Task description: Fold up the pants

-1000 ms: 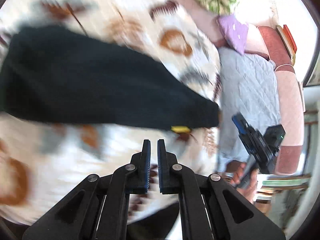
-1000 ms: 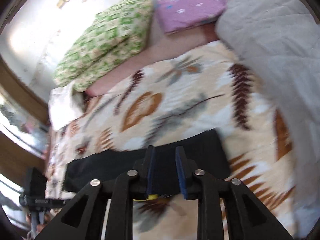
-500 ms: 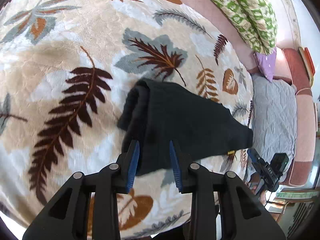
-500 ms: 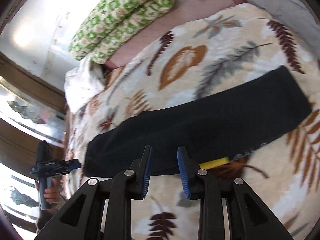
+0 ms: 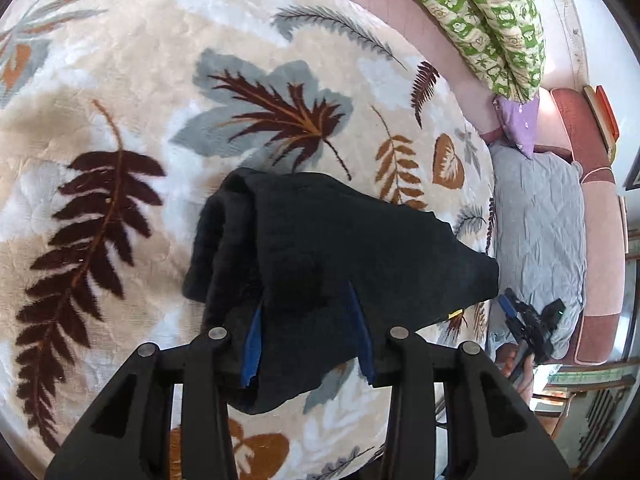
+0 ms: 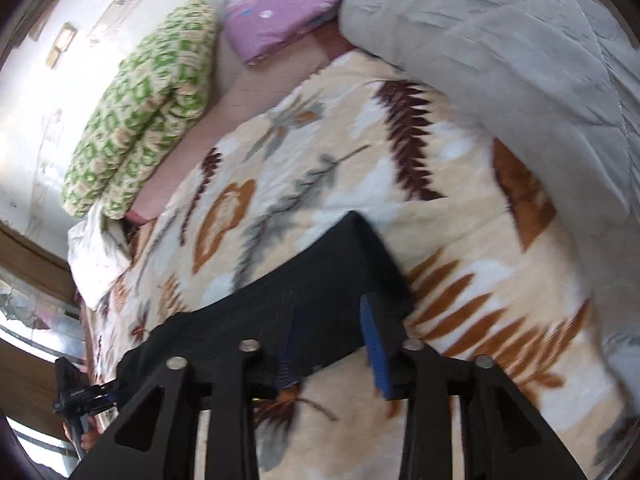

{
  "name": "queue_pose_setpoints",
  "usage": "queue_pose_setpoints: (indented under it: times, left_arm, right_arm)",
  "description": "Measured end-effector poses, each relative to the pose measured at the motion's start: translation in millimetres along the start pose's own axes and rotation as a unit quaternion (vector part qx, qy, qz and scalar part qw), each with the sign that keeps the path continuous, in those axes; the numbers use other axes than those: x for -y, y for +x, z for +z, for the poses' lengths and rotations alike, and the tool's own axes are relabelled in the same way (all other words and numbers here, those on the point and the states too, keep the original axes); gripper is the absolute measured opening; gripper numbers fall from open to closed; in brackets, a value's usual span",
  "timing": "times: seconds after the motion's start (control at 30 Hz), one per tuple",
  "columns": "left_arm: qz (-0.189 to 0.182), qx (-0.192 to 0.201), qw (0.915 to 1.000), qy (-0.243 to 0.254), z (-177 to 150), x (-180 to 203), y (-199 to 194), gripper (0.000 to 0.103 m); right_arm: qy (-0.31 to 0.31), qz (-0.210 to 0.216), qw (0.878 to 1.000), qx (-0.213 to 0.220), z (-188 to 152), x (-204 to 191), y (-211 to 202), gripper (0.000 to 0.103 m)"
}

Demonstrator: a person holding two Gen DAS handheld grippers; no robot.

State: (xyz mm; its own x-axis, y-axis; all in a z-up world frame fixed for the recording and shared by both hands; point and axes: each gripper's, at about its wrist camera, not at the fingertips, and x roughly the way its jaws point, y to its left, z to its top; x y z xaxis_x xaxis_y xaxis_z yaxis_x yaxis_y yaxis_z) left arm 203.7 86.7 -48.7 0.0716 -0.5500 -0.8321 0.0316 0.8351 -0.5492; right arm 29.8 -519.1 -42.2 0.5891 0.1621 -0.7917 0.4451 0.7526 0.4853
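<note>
Your black pants (image 5: 332, 256) lie folded into a long strip on the leaf-patterned blanket (image 5: 120, 92). In your left wrist view the bunched, thicker end sits near the middle of the frame, and the strip tapers off toward 3 o'clock, where a small yellow tag (image 5: 455, 314) peeks out at its lower edge.

Your left gripper (image 5: 308, 336) has its jaws spread wide, one blue pad (image 5: 251, 344) on each side of the near end of the pants. The cloth drapes between and over the fingers, but the pads are not pinching it.

In your right wrist view the pants (image 6: 320, 300) run from the center down toward 8 o'clock. Your right gripper (image 6: 332, 344) is also spread apart, straddling the squared end of the strip without clamping it; this view is a little blurred.

Around the blanket: a green-patterned quilt (image 6: 140, 108) rolled up at 10 o'clock in the right view, a purple pillow (image 6: 284, 12) at 12 o'clock, and a grey quilted cover (image 6: 520, 52) from 1 to 3 o'clock. In the left view your right gripper (image 5: 528, 320) shows at 4 o'clock, beside the grey cover (image 5: 536, 232).
</note>
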Motion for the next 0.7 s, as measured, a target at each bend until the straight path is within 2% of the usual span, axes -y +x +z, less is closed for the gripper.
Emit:
queue_pose_setpoints:
  times: [0.07,0.13,0.27,0.3,0.33,0.37,0.4,0.47,0.57,0.7]
  left_arm:
    - [0.001,-0.013,0.9999,0.01,0,4,4,0.036]
    - [0.004,-0.019,0.9997,0.015,1,6,7,0.036]
    - [0.019,-0.007,0.9998,0.008,6,4,9,0.036]
    - [0.021,-0.003,0.9997,0.007,7,3,8,0.029]
    - [0.026,0.0,0.9996,0.009,9,3,8,0.024]
    - [0.038,0.0,0.9992,0.014,12,5,7,0.016]
    - [0.051,-0.002,0.9984,0.023,14,7,5,0.014]
    - [0.066,-0.003,0.9963,0.054,17,12,-2,0.014]
    - [0.1,-0.013,0.9886,0.112,11,16,-7,0.014]
    - [0.14,-0.03,0.9787,0.147,-6,9,8,0.015]
  right_arm:
    - [0.0,-0.021,1.0,-0.017,4,14,10,0.041]
    - [0.005,-0.023,1.0,-0.012,7,23,16,0.041]
    - [0.019,0.028,0.999,-0.013,9,30,33,0.04]
    - [0.008,0.022,1.0,-0.017,8,24,37,0.034]
    - [-0.01,0.015,1.0,-0.024,7,18,42,0.011]
    - [-0.028,0.003,0.999,-0.032,5,13,46,0.003]
    - [-0.047,-0.017,0.998,-0.042,5,6,51,0.003]
    - [-0.05,-0.011,0.998,-0.029,7,0,46,0.003]
    - [-0.036,-0.004,0.999,0.001,11,2,33,0.003]
    - [-0.041,-0.035,0.998,-0.02,6,8,45,0.003]
